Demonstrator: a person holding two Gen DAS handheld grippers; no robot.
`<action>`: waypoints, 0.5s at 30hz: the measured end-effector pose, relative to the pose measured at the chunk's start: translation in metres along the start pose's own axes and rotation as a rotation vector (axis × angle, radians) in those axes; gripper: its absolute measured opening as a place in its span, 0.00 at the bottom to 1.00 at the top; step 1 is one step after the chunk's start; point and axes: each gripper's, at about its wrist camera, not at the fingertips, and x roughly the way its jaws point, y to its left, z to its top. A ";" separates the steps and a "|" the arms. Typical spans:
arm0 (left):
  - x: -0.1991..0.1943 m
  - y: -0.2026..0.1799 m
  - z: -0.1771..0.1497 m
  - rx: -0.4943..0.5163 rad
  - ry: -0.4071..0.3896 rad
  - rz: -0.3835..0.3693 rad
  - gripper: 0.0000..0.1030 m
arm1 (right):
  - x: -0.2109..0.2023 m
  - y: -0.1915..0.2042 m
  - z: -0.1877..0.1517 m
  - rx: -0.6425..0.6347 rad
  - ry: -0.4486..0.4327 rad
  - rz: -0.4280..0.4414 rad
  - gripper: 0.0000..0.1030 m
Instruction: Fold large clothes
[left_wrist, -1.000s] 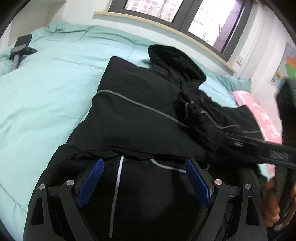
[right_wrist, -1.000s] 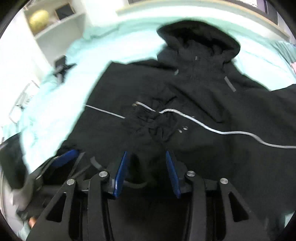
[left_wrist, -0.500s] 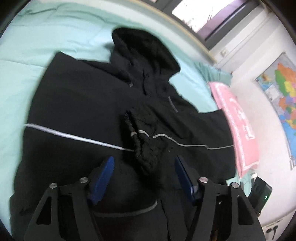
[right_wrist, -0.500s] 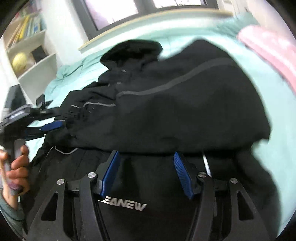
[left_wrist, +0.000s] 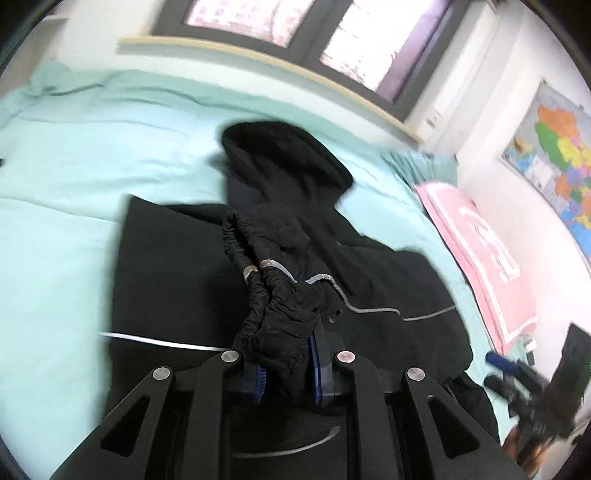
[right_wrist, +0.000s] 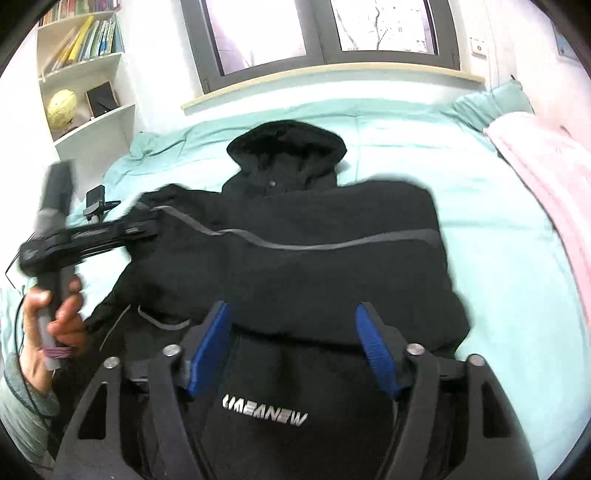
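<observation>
A black hooded jacket (left_wrist: 177, 280) with thin grey piping lies on the teal bed cover, its hood (left_wrist: 280, 155) toward the window. My left gripper (left_wrist: 286, 369) is shut on the gathered elastic sleeve cuff (left_wrist: 273, 321) and holds it a little above the jacket's body. In the right wrist view the jacket (right_wrist: 332, 229) has one side folded over its middle. My right gripper (right_wrist: 293, 314) hangs over the lower front with its jaws opening; its pads press on nothing. The left gripper (right_wrist: 147, 218) shows at the left there, held by a hand (right_wrist: 55, 317).
The teal bed cover (left_wrist: 55, 184) spreads left and behind the jacket. A pink folded blanket (left_wrist: 480, 258) lies along the right edge. A white bookshelf (right_wrist: 85, 74) stands at the far left, with a small black clip stand (right_wrist: 98, 199) on the bed near it. Windows run along the far wall.
My left jaws have closed on the sleeve cuff and raised it. My right jaws have widened, and that gripper has swung from the cuff to the jacket's lower front.
</observation>
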 end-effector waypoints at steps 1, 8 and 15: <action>-0.005 0.010 0.000 -0.014 0.004 0.010 0.18 | 0.005 0.000 0.005 -0.010 0.003 -0.005 0.72; 0.029 0.088 -0.042 -0.176 0.218 0.052 0.21 | 0.119 -0.030 0.004 0.107 0.224 -0.062 0.71; 0.004 0.083 -0.039 -0.154 0.137 0.042 0.28 | 0.131 -0.018 0.002 0.009 0.275 -0.119 0.72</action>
